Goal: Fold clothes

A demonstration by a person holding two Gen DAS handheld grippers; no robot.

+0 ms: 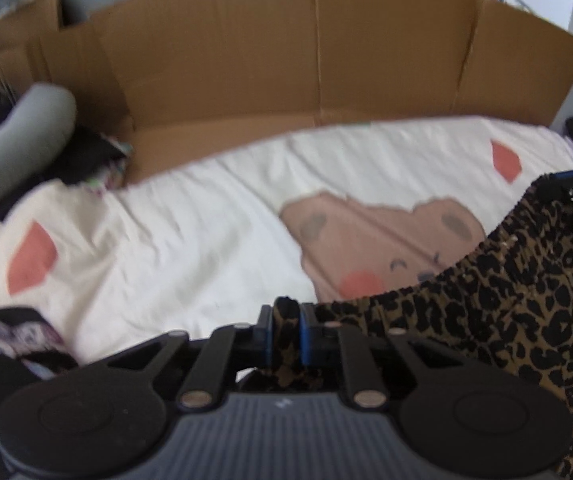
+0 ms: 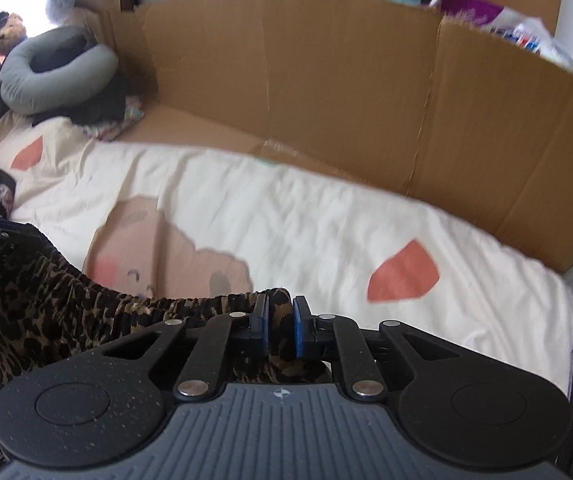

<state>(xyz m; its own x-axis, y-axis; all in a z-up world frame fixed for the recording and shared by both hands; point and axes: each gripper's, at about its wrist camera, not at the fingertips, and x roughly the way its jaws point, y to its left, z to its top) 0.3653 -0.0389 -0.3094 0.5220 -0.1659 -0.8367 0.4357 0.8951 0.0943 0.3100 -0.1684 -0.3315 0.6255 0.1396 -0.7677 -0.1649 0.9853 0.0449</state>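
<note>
Left wrist view looks down on a brown-and-black leopard-print garment with a gathered elastic waistband (image 1: pixel 506 280), its top edge strung between the two tools and sagging a little in the middle. Taking the waistband at its two ends looks like the way to lift the piece flat and square for a fold. It hangs just above the cream bed cover printed with a pink bear face and orange patches (image 1: pixel 206 232), near the front edge of the bed, with a brown corrugated cardboard wall (image 1: pixel 306 60) standing along the far side.

On the left gripper (image 1: pixel 286 332) the jaws are nearly closed, the blue pads pinching a bunched fold of the waistband's one end. In the right wrist view the right gripper (image 2: pixel 279 330) does the same at the other end: jaws drawn almost together, leopard cloth pressed between the pads and spilling out below them.
</note>
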